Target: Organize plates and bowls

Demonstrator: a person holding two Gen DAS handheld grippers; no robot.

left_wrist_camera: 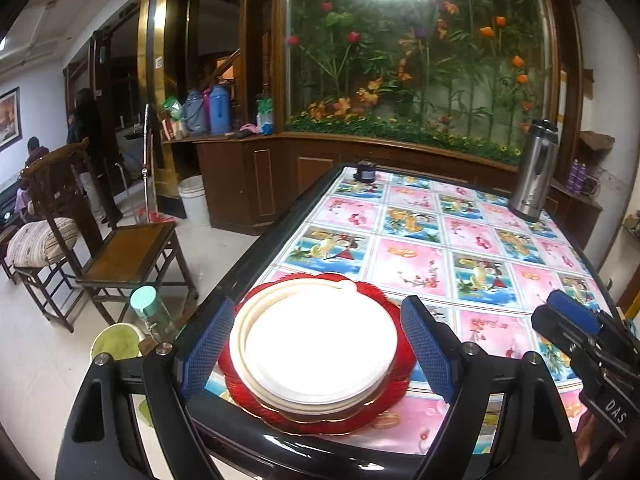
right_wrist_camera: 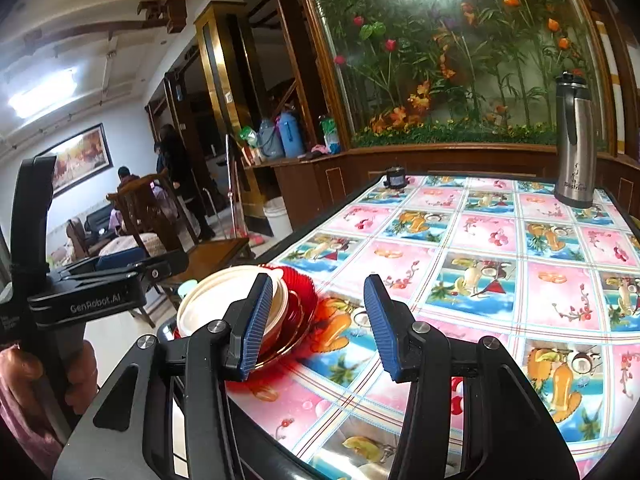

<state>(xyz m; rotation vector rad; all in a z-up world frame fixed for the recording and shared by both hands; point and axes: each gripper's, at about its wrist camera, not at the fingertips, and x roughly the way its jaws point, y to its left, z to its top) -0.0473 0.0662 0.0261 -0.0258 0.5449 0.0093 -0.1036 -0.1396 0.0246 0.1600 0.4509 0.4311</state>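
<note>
Left wrist view: the left gripper (left_wrist_camera: 318, 354) stands with its jaws spread wide, one on each side of the stack of white plates (left_wrist_camera: 316, 344), with no pad pressing on it. The stack rests on the red scalloped plate (left_wrist_camera: 360, 416) at the near left corner of the table (left_wrist_camera: 420, 248). The right gripper (right_wrist_camera: 314, 326) is parted about halfway and holds nothing; only tablecloth lies between its jaws.

Risk: the stack sits close to the table edge. A lopsided closure on the rims could, in all likelihood, tilt the white plates or push the red plate toward the edge.

View differences: the right wrist view shows the stack from the side, plus the hand (right_wrist_camera: 24, 368) holding the left gripper. The left wrist view alone shows the stack's top face and the bottle (left_wrist_camera: 150, 308) below the table edge
</note>
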